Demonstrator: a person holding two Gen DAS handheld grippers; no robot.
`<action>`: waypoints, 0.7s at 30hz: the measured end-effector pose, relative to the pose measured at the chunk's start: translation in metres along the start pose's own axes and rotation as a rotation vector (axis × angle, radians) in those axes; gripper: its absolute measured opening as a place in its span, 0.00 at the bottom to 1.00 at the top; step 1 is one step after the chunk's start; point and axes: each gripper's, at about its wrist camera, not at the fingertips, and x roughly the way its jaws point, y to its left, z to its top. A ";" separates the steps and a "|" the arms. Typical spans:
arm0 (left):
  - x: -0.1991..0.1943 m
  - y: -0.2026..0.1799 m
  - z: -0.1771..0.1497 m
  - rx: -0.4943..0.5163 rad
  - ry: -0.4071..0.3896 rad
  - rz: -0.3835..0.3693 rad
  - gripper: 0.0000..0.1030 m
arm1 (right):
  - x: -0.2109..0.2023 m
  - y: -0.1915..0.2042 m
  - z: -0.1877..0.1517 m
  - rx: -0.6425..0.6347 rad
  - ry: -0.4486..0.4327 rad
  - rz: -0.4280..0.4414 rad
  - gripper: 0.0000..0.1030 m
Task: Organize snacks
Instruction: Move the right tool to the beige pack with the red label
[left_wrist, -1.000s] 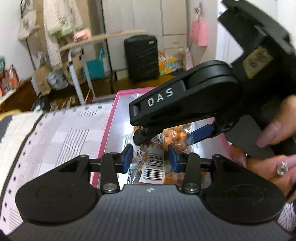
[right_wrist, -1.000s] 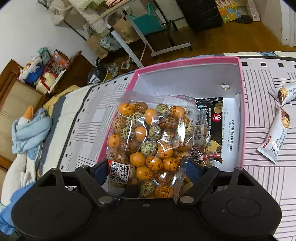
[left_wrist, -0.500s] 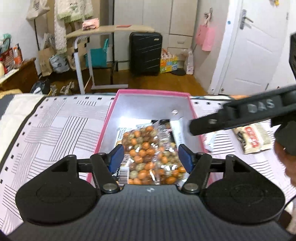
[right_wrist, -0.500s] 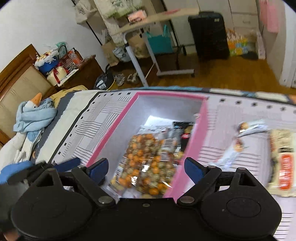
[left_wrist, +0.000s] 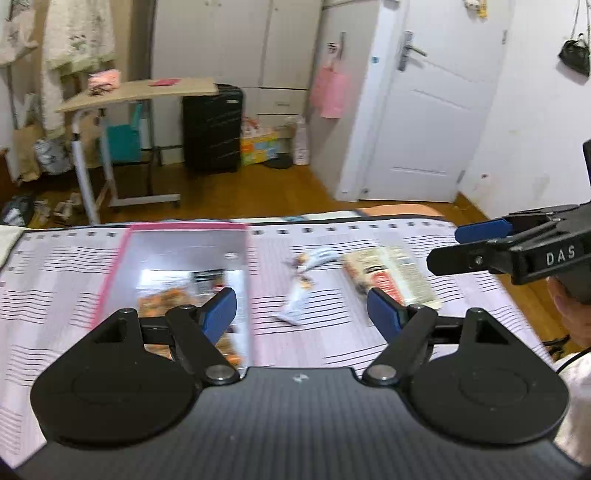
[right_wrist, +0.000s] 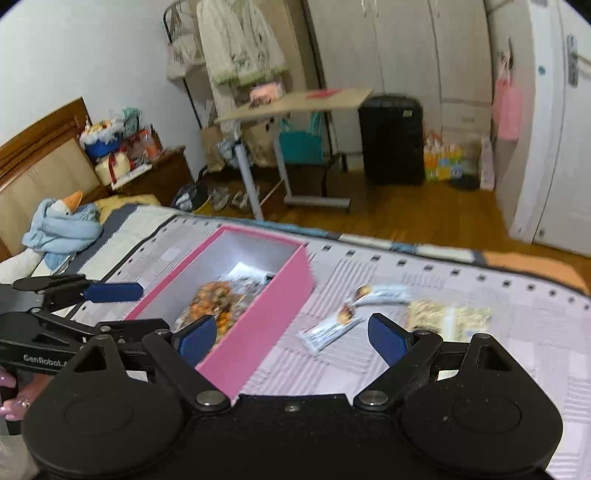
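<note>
Bedroom, striped bedspread (right_wrist: 498, 369): pink box (right_wrist: 266, 332) holds the candy bag (right_wrist: 218, 306); two snack bars (right_wrist: 332, 325) and flat packet (right_wrist: 450, 317) lie outside, unpacked; left gripper (left_wrist: 301, 314), just opening, and right gripper (right_wrist: 291, 336) both spread, empty.

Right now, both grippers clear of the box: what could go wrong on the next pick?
1. The two white snack bars lie touching each other, so one grasp may catch both or flick one away.
2. The flat beige packet lies flush on the bedspread; jaws could pinch fabric with it.
3. The pink box already holds a bulky candy bag, so later items may sit high or slide out.
</note>
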 end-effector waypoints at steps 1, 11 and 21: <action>0.006 -0.007 0.001 -0.004 0.002 -0.014 0.75 | -0.004 -0.010 -0.005 -0.001 -0.053 -0.009 0.89; 0.104 -0.060 0.003 -0.024 0.107 -0.048 0.75 | 0.030 -0.075 -0.016 0.037 -0.134 -0.124 0.89; 0.217 -0.071 -0.020 -0.130 0.117 -0.074 0.74 | 0.090 -0.144 -0.033 0.175 -0.064 -0.156 0.88</action>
